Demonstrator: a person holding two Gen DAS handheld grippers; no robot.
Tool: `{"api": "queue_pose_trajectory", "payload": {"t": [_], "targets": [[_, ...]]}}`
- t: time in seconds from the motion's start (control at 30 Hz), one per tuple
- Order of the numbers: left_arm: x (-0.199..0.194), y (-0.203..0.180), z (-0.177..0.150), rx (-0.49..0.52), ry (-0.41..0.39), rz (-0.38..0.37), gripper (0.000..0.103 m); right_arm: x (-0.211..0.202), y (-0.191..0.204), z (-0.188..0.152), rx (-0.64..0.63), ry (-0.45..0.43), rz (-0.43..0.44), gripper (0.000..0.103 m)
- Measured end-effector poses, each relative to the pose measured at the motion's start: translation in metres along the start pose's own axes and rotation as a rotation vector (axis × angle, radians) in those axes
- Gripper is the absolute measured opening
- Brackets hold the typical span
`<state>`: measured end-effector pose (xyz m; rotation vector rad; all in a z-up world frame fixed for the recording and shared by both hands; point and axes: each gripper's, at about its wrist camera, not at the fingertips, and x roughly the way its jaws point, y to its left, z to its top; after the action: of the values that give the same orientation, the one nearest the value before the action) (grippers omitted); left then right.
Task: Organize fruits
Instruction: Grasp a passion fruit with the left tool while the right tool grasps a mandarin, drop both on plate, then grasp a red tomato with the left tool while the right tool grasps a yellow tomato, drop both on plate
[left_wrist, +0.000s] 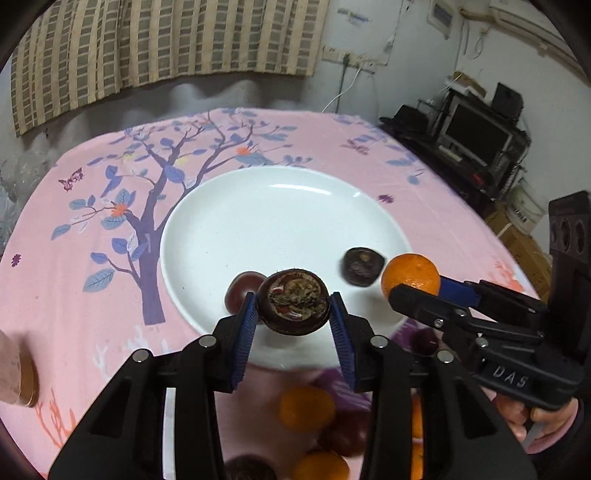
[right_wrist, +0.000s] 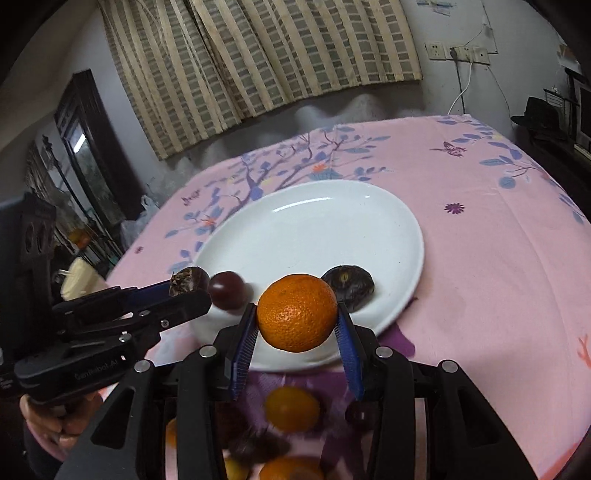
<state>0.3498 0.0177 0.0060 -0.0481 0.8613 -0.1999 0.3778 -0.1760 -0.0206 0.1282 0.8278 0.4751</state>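
My left gripper (left_wrist: 293, 306) is shut on a dark brown passion fruit (left_wrist: 293, 301), held just above the near rim of the white plate (left_wrist: 258, 214). My right gripper (right_wrist: 297, 314) is shut on an orange (right_wrist: 297, 312) over the plate's near edge. On the plate lie a small round dark red fruit (left_wrist: 242, 290) (right_wrist: 227, 290) and a wrinkled dark fruit (left_wrist: 360, 267) (right_wrist: 349, 286). The orange (left_wrist: 410, 275) and right gripper (left_wrist: 417, 291) show at the right of the left wrist view; the left gripper (right_wrist: 188, 290) with its fruit (right_wrist: 186, 280) shows at the left of the right wrist view.
The plate lies on a pink cloth (left_wrist: 74, 295) printed with a tree. Several more oranges (right_wrist: 291, 408) and dark fruits (left_wrist: 345, 432) lie blurred near me, below the grippers. A brown jar (left_wrist: 18, 376) stands at the left edge. A person's hands (left_wrist: 543, 417) hold both grippers.
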Motion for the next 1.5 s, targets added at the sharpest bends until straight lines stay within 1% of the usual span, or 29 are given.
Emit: {"api": "queue_pose_trajectory", "payload": {"t": [0.03,0.07,0.1,0.13,0.17,0.2,0.23,0.3,0.37,0.43,0.5,0.6,0.63,0.7,0.77,0.83,0.87,0.97,1.13,1.2,1.23,1.27,1.3,1.33,1.37,1.43,1.47,1.5], "targets": [[0.006,0.0,0.002,-0.001,0.013,0.01,0.039,0.007,-0.001,0.002,0.001,0.008,-0.004,0.043],[0.01,0.001,0.004,-0.005,0.034,0.02,0.042,0.011,-0.002,0.004,0.002,0.018,-0.001,0.044],[0.01,0.002,0.001,-0.011,0.042,0.032,0.059,0.013,-0.003,0.004,0.005,0.034,0.006,0.046],[0.006,0.003,0.001,-0.014,0.031,0.049,0.068,0.01,-0.006,0.004,0.011,0.043,0.011,0.049],[0.0,0.004,-0.001,-0.017,0.001,0.068,0.082,0.005,-0.007,0.002,0.02,0.034,0.017,0.063],[-0.01,0.005,-0.003,-0.017,-0.037,0.092,0.094,-0.001,-0.008,0.0,0.027,0.015,0.029,0.072],[-0.019,0.006,-0.004,-0.017,-0.061,0.104,0.097,-0.009,-0.009,-0.002,0.033,-0.007,0.038,0.073],[-0.039,0.011,-0.008,-0.017,-0.098,0.112,0.097,-0.026,-0.011,-0.008,0.04,-0.04,0.038,0.075],[-0.057,0.017,-0.018,-0.032,-0.127,0.116,0.098,-0.039,-0.012,-0.018,0.057,-0.061,0.046,0.076],[-0.069,0.026,-0.032,-0.045,-0.143,0.133,0.098,-0.046,-0.013,-0.028,0.076,-0.061,0.062,0.076],[-0.076,0.035,-0.05,-0.059,-0.141,0.154,0.098,-0.053,-0.013,-0.041,0.088,-0.031,0.093,0.076],[-0.081,0.051,-0.074,-0.104,-0.104,0.172,0.098,-0.068,-0.007,-0.061,0.071,-0.016,0.111,0.076],[-0.084,0.057,-0.081,-0.121,-0.097,0.17,0.098,-0.072,-0.005,-0.066,0.065,-0.006,0.123,0.076],[-0.09,0.066,-0.091,-0.155,-0.097,0.161,0.098,-0.082,-0.001,-0.083,0.059,0.028,0.173,0.076],[-0.095,0.073,-0.1,-0.181,-0.1,0.156,0.098,-0.089,0.006,-0.1,0.045,0.061,0.191,0.075],[-0.098,0.08,-0.111,-0.201,-0.094,0.168,0.098,-0.094,0.018,-0.116,-0.008,0.09,0.177,0.075],[-0.098,0.083,-0.116,-0.209,-0.089,0.17,0.098,-0.096,0.027,-0.126,-0.054,0.111,0.15,0.075],[-0.098,0.092,-0.129,-0.236,-0.06,0.173,0.098,-0.097,0.043,-0.141,-0.133,0.139,0.095,0.075],[-0.104,0.099,-0.133,-0.263,-0.074,0.175,0.098,-0.09,0.052,-0.151,-0.18,0.176,0.006,0.065],[-0.106,0.099,-0.134,-0.266,-0.074,0.169,0.098,-0.085,0.052,-0.152,-0.193,0.195,-0.019,0.056],[-0.106,0.099,-0.135,-0.263,-0.073,0.169,0.098,-0.083,0.053,-0.154,-0.2,0.2,-0.021,0.054],[-0.106,0.098,-0.135,-0.259,-0.072,0.17,0.098,-0.08,0.052,-0.156,-0.207,0.201,-0.019,0.045],[-0.107,0.096,-0.135,-0.25,-0.072,0.169,0.098,-0.079,0.051,-0.156,-0.205,0.2,-0.022,0.042],[-0.107,0.095,-0.136,-0.242,-0.071,0.166,0.098,-0.081,0.049,-0.155,-0.191,0.192,-0.002,0.037],[-0.108,0.093,-0.137,-0.23,-0.069,0.156,0.098,-0.08,0.044,-0.154,-0.16,0.197,0.04,0.037],[-0.108,0.088,-0.14,-0.186,-0.057,0.095,0.098,-0.081,0.029,-0.152,-0.081,0.193,0.108,0.037],[-0.107,0.085,-0.143,-0.162,-0.053,0.066,0.092,-0.08,0.025,-0.151,-0.054,0.191,0.131,0.037],[-0.106,0.079,-0.145,-0.125,-0.043,0.033,0.075,-0.081,0.021,-0.151,-0.035,0.187,0.141,0.037]]}}
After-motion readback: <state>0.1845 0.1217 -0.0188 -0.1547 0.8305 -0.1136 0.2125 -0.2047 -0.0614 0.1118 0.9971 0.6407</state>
